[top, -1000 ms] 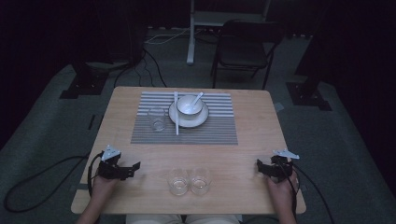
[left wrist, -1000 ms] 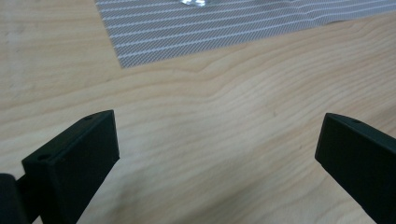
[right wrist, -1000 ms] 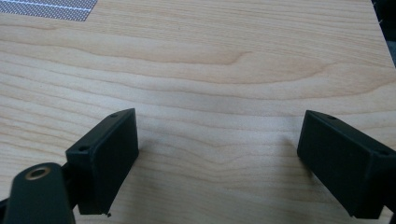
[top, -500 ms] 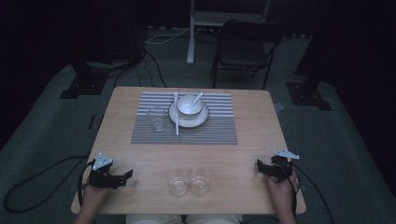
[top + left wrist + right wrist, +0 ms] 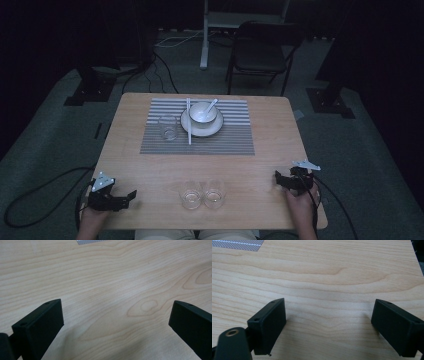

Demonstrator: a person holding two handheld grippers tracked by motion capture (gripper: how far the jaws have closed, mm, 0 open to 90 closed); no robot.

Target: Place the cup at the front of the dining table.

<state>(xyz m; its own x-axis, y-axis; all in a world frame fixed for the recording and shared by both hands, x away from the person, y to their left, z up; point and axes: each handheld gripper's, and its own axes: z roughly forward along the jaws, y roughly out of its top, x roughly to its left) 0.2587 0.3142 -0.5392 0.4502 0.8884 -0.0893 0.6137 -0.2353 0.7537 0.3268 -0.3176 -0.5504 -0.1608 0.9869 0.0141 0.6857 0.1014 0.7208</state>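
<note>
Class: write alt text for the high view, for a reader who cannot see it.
A person holds two open grippers, left and right, at the near corners of a wooden table. Two glasses stand between them; farther off, a striped mat bears a bowl and a third glass.

Two empty glasses (image 5: 202,194) side by side

surface: light wooden table (image 5: 150,165) | far centre: grey striped placemat (image 5: 230,142) | on mat: clear glass (image 5: 168,127) at left, white plate (image 5: 216,129) just right of it | near centre: two clear glasses (image 5: 202,194) side by side, directly on the wood
</note>
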